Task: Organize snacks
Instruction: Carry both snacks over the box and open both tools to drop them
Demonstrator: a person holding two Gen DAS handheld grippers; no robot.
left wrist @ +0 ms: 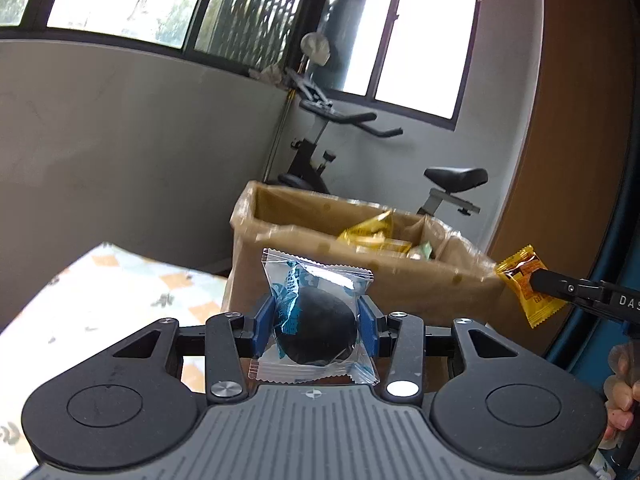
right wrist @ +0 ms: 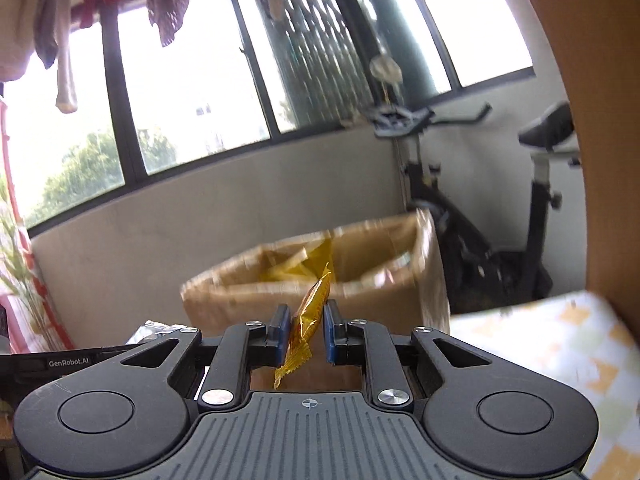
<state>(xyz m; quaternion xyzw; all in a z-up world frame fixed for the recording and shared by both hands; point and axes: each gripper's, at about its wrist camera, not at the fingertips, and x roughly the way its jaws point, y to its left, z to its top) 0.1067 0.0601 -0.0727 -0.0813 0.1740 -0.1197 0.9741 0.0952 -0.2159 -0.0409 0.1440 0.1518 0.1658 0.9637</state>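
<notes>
Two snacks are held above the worktop. The left gripper clamps a clear packet with a dark round cake — the right gripper pinches a yellow packet. A cardboard box stands just beyond.

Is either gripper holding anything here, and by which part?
Left gripper clamps a clear packet across the dark round snack's sides. Right gripper pinches a thin yellow packet across its flat middle.

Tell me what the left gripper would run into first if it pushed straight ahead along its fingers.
Probably the near wall of the cardboard box. The left gripper, shut on a clear-wrapped dark snack, points at it. Depth is hard to judge; aimed slightly higher, it might pass over the rim.
</notes>
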